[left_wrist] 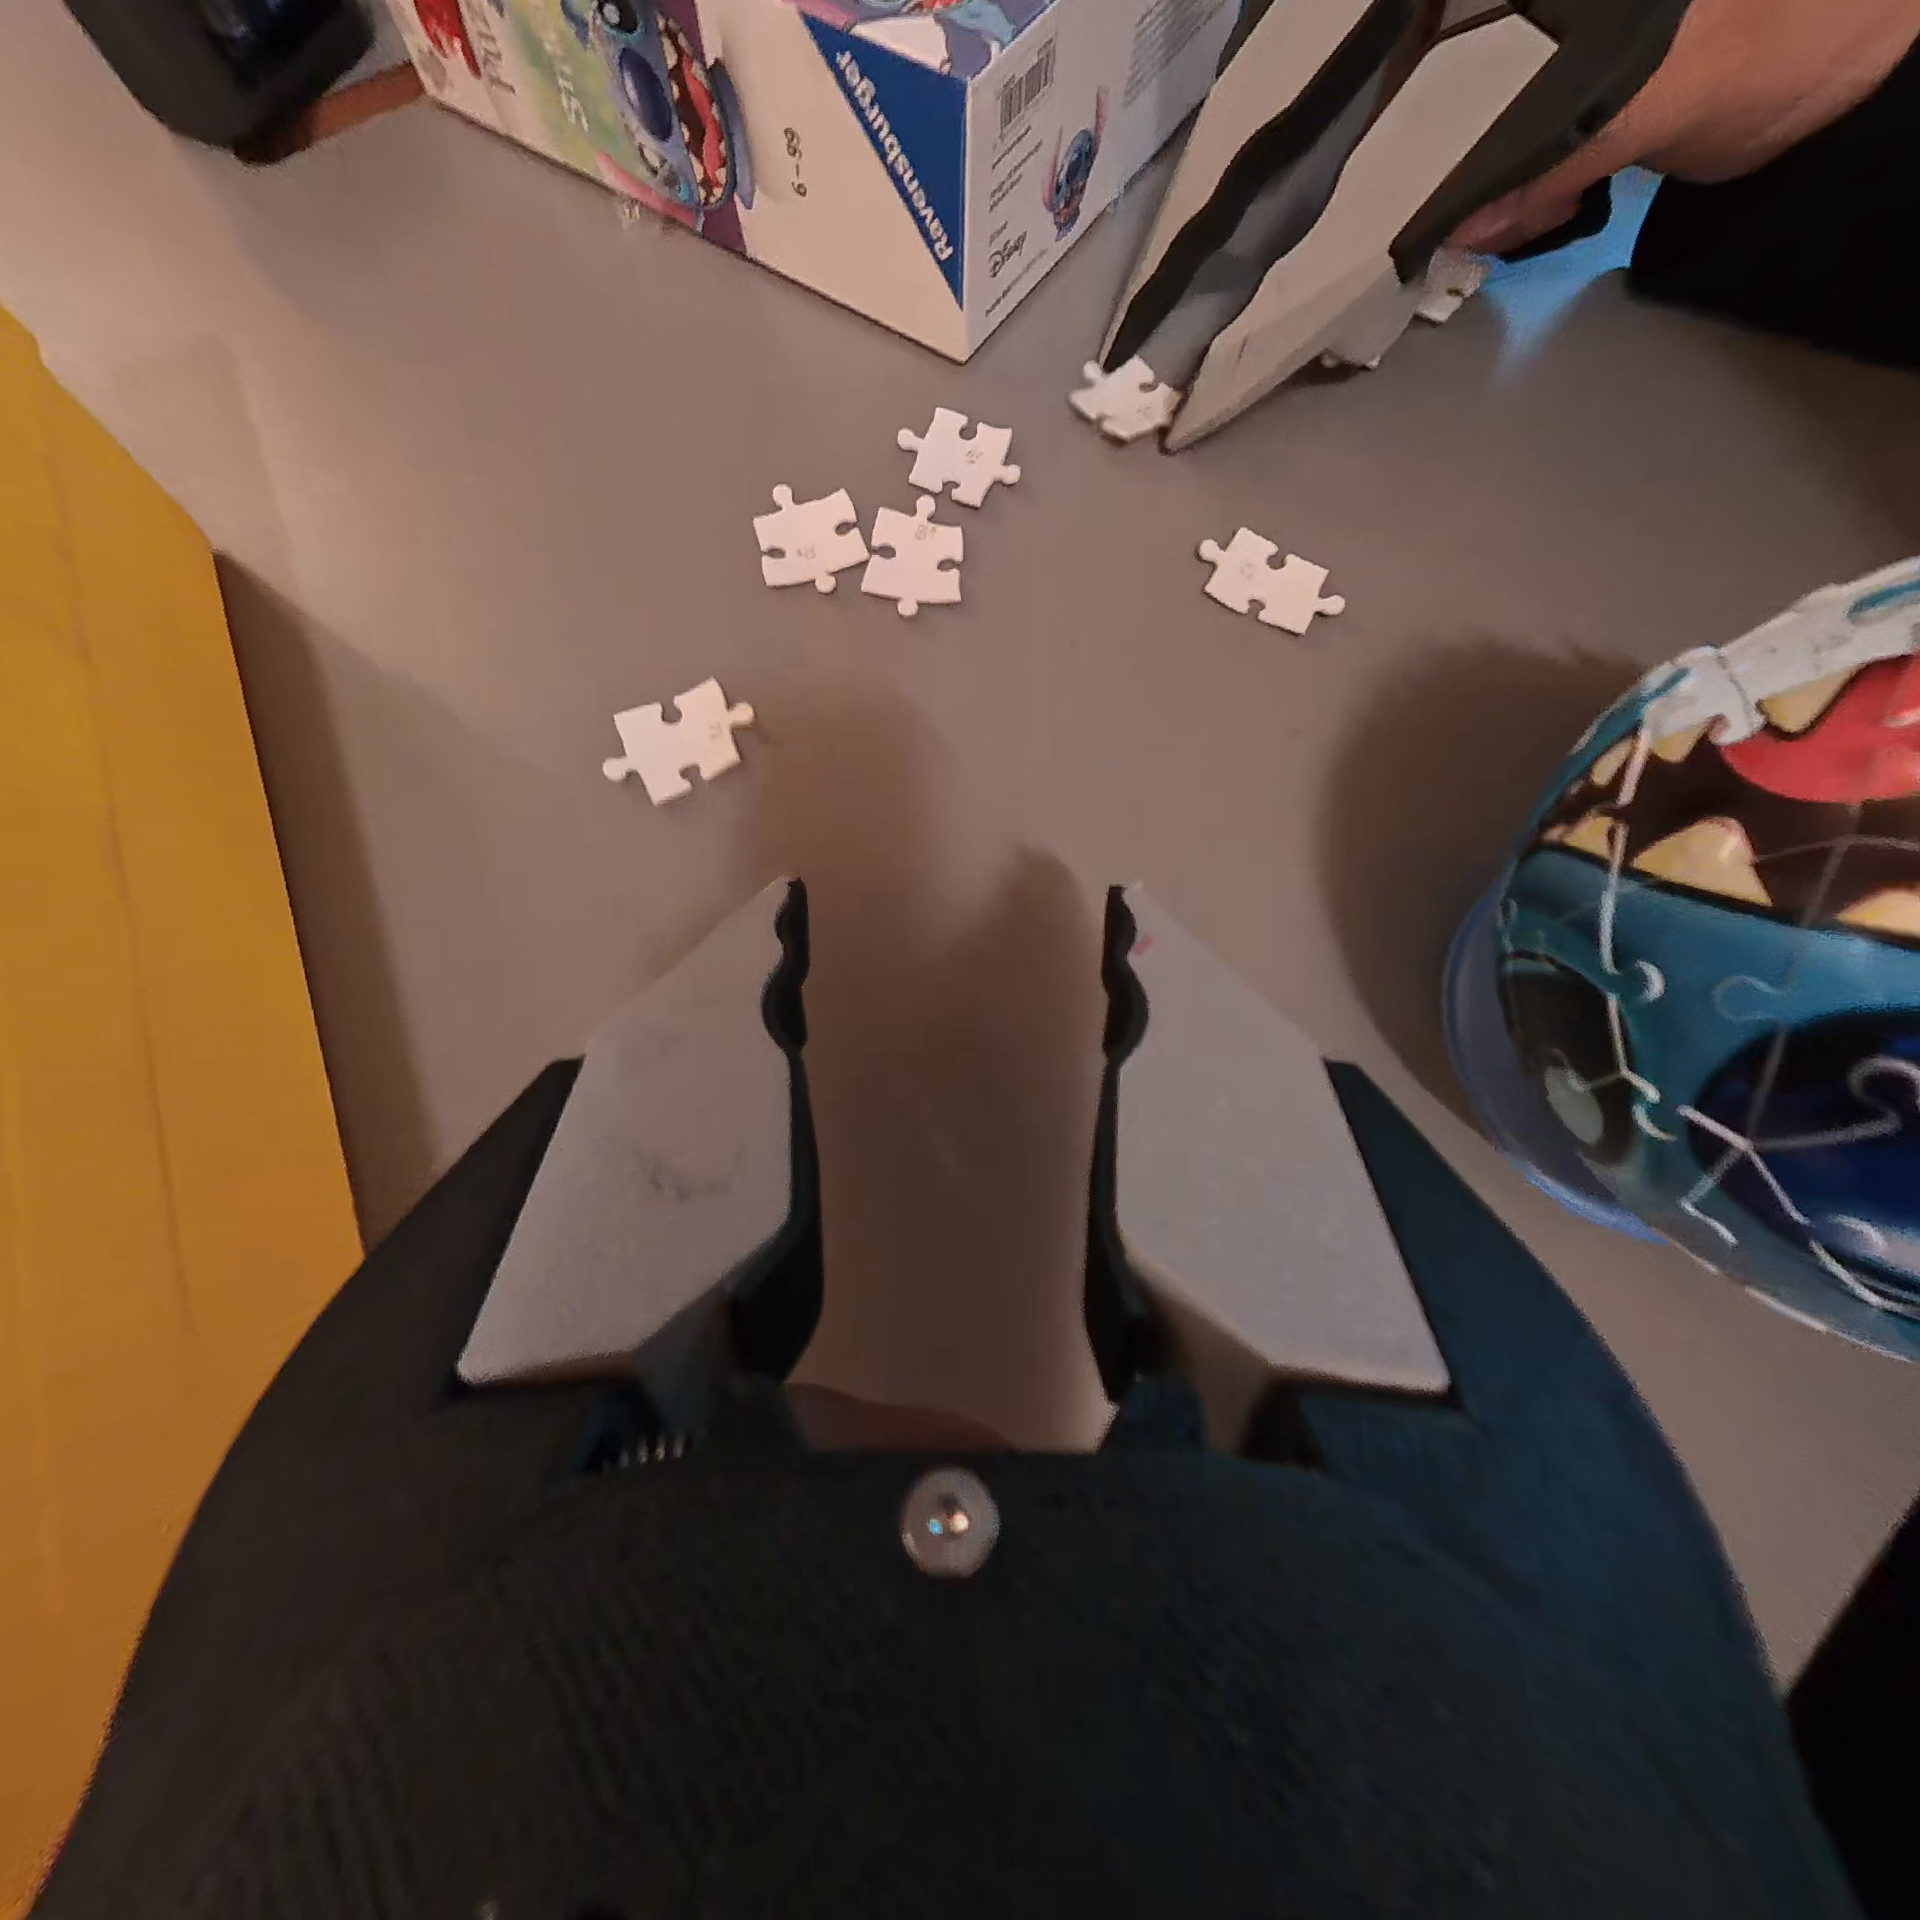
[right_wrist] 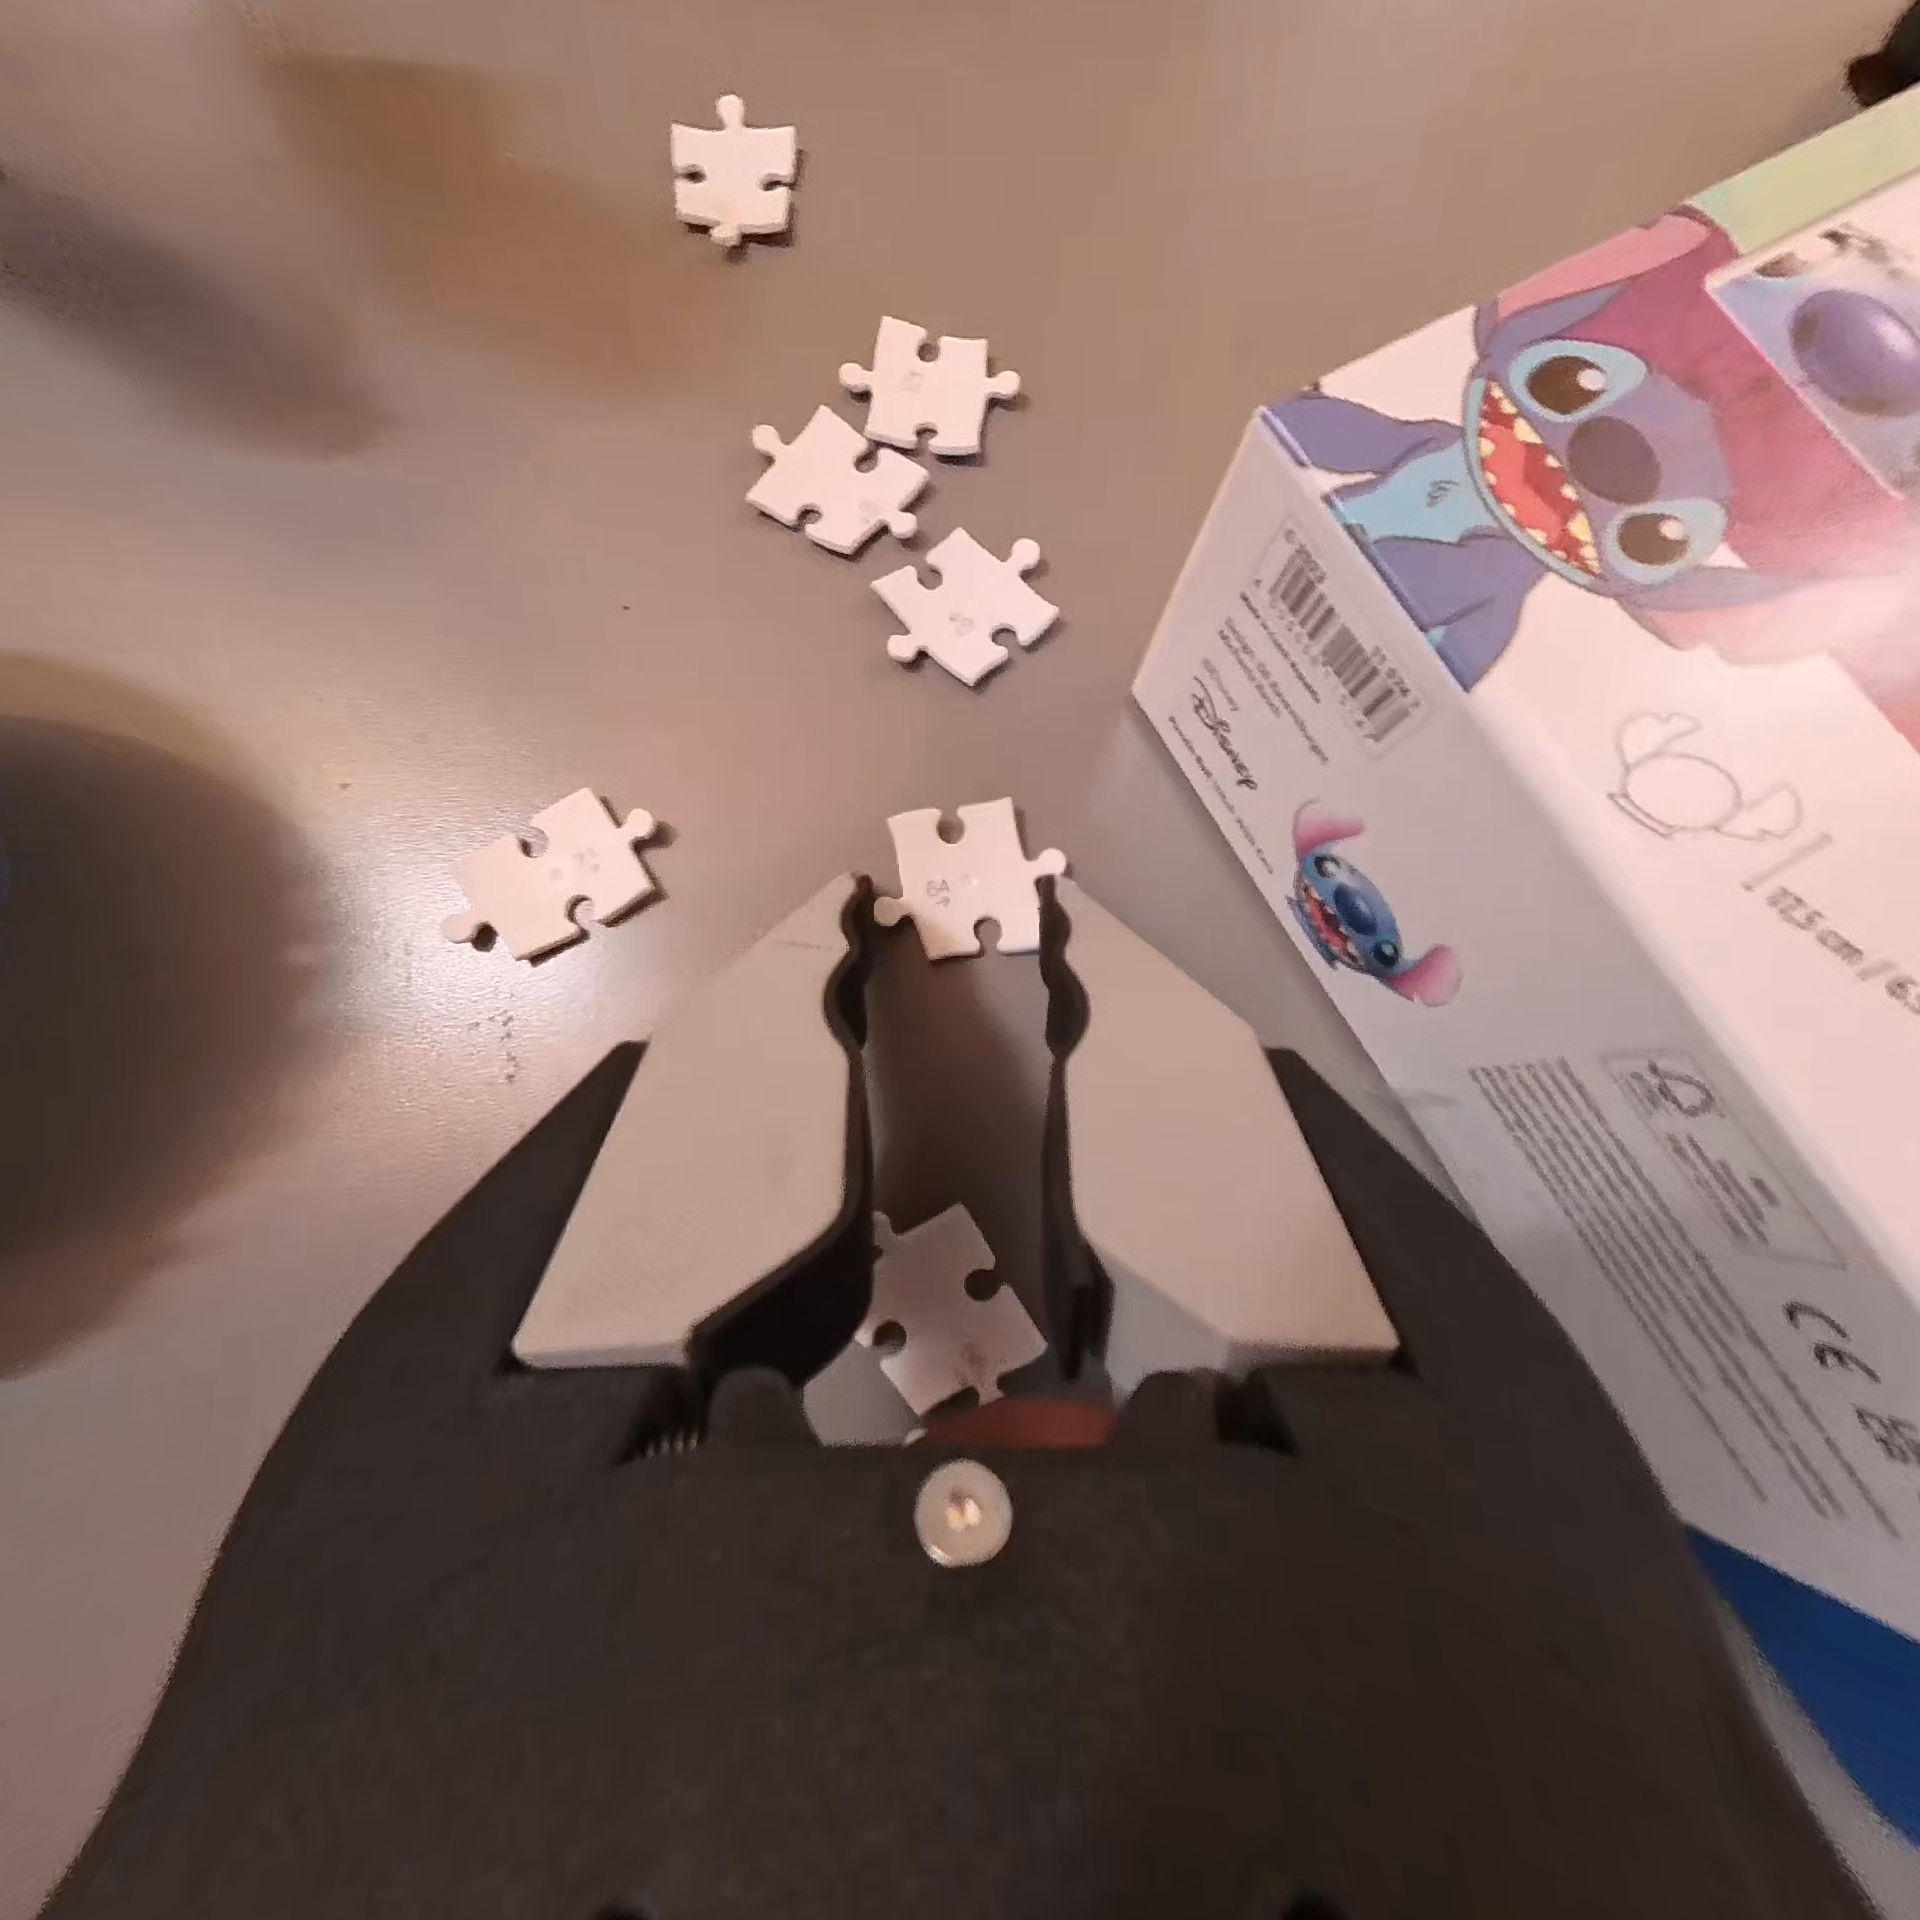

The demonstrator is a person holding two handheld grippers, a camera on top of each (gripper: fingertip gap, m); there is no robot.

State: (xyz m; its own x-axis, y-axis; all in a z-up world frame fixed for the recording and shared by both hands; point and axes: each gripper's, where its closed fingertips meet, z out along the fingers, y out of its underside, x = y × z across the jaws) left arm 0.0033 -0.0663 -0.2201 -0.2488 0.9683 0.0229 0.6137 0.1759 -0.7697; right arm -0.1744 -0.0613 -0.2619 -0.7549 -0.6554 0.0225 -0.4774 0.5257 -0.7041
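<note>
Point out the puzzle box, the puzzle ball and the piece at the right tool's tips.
puzzle box (right_wrist: 1558,831), right wrist view, white side panel.
puzzle ball (left_wrist: 1714,997), left wrist view, blue side.
puzzle piece (right_wrist: 966,878), right wrist view, white back.

The box (right_wrist: 1558,831) carries most of the writing. Its white end face has a black barcode (right_wrist: 1330,644) with digits beneath, a script logo (right_wrist: 1226,743) below that, lines of fine print, and conformity marks (right_wrist: 1829,1340) near the lower corner. A size figure stands beside a line drawing (right_wrist: 1704,790) on the adjoining face. In the left wrist view a blue triangle (left_wrist: 894,156) on the box holds a white brand name, with an age mark beside it. Each white piece bears a small grey number, as on the one (right_wrist: 966,883) at the right gripper (right_wrist: 958,894) tips and another (right_wrist: 940,384) farther off; most are too faint to read.
</note>
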